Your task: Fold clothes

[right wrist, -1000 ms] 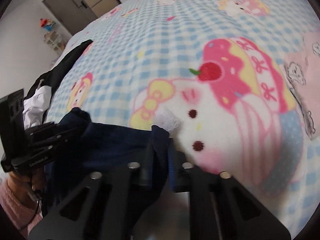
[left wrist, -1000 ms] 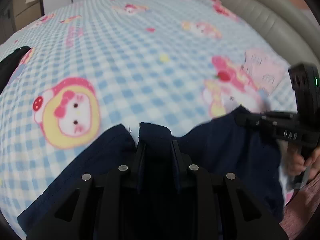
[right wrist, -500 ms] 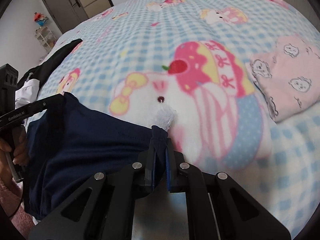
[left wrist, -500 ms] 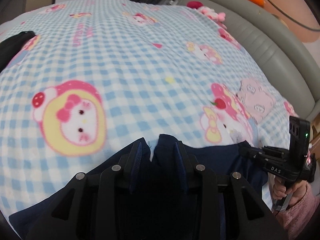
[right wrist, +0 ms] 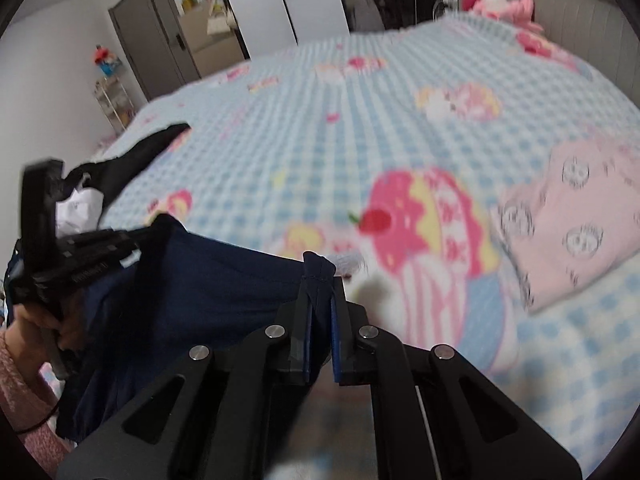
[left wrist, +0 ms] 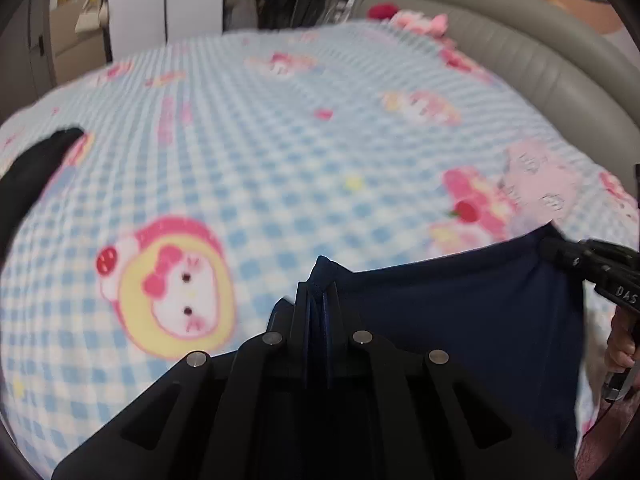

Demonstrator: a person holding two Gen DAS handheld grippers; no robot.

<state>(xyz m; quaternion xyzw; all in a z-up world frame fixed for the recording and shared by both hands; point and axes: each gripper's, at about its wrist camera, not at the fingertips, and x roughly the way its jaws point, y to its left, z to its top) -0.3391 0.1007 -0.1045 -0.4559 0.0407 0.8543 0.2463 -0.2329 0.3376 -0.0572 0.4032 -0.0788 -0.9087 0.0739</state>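
1. Blue-and-white checked bedspread (left wrist: 280,168) with pink cartoon prints covers one bed, and a grey padded headboard (left wrist: 540,64) curves along its far side.
2. You hold one navy garment (left wrist: 460,312) by its top edge, stretched between your two grippers above the near part of the bedspread; the rest of it hangs down.
3. Your left gripper (left wrist: 318,280) is clamped on one bunched corner of the navy garment, fabric poking up between the fingers.
4. Your right gripper (right wrist: 320,292) is pinched on the other corner, with a tuft of cloth standing above its tips.
5. One folded pink garment (right wrist: 580,220) with small round prints lies on the bedspread, right of the navy garment.
6. One black garment (right wrist: 140,160) lies at the bedspread's left edge, beside something white (right wrist: 78,208).
7. Pink plush toys (right wrist: 504,6) sit by the headboard; their count is unclear.
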